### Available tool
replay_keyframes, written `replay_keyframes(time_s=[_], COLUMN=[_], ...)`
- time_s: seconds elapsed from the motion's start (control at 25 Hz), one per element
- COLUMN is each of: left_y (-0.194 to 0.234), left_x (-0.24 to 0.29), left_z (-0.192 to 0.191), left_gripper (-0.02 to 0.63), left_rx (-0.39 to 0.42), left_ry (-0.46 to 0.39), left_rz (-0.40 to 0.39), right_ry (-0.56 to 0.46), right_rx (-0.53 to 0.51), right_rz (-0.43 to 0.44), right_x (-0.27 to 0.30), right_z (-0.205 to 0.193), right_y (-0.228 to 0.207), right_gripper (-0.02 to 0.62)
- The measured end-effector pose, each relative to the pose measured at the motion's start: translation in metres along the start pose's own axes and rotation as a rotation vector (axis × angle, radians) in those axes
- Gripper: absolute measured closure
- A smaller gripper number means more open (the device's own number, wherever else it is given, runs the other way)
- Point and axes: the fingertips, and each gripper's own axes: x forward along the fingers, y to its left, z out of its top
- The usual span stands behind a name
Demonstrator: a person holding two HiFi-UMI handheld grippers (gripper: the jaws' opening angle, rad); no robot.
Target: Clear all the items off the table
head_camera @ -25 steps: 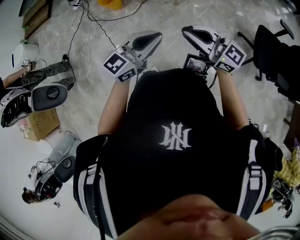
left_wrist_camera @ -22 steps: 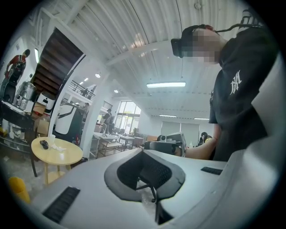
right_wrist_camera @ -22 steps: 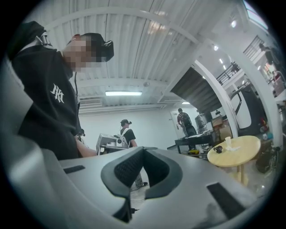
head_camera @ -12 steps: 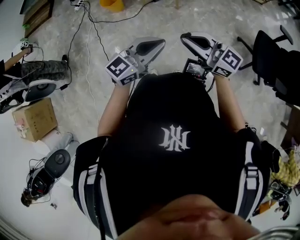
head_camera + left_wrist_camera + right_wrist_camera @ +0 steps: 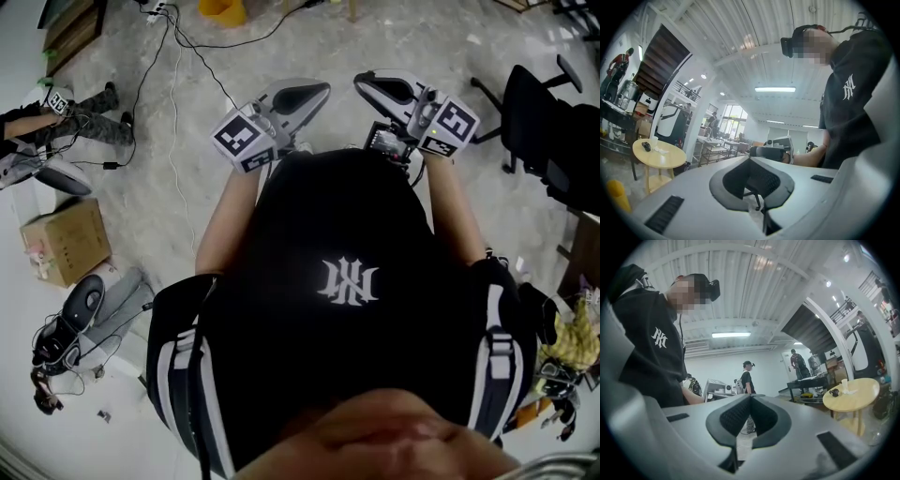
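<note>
Both grippers are held up in front of the person's black shirt, above the floor. My left gripper (image 5: 305, 94) is shut with nothing between its jaws, and my right gripper (image 5: 375, 86) is shut and empty too. In the left gripper view the left gripper (image 5: 750, 157) points at the right one and at the person. A round yellow table (image 5: 658, 154) stands far off with a dark item (image 5: 646, 146) and a white cup (image 5: 654, 140) on it. The right gripper (image 5: 750, 395) also sees the table (image 5: 851, 397), the dark item (image 5: 834, 392) and the cup (image 5: 847, 386).
A black office chair (image 5: 544, 112) stands at the right. A cardboard box (image 5: 66, 239) and cables (image 5: 178, 56) lie on the floor at the left. Two other people (image 5: 748, 376) (image 5: 799, 363) stand in the room. Someone's legs (image 5: 84, 122) show at the left edge.
The legs and grey gear at the left edge have shifted up and to the left. Both grippers stay where they were, jaws shut.
</note>
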Motion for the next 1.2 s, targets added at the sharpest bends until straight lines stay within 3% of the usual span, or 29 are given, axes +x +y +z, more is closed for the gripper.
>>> replay_keyframes(time_s=[1.2], left_y=[-0.006], left_x=[0.001], left_z=[-0.009], left_gripper=[0.594], left_rx=[0.027], left_ry=[0.049], left_rz=[-0.007], right_ry=[0.026], right_rx=[0.017], right_rz=[-0.002], right_x=[-0.007], right_z=[-0.012], right_y=[0.003], right_gripper=[0.592])
